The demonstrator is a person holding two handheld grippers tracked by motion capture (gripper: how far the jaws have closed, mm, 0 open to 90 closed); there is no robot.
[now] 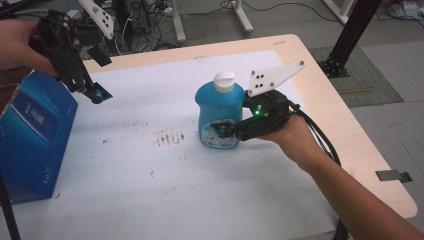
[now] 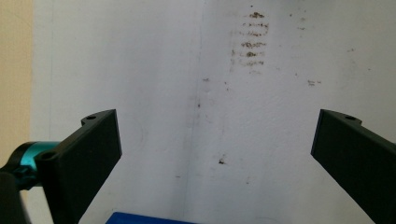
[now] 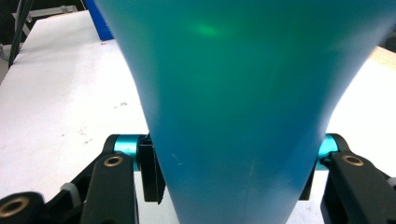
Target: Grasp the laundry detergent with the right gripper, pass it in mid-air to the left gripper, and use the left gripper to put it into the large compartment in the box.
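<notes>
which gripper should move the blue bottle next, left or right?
Right. The right gripper is already shut on the blue bottle, its jaws pressed against both sides of the body. The left gripper is open, held above the white mat near the blue box, well clear of the bottle.

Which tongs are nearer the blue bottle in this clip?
Right. The right tongs are closed around the lower body of the blue bottle, one jaw on each side. The left tongs hang open above the white mat, far off near the blue box.
</notes>
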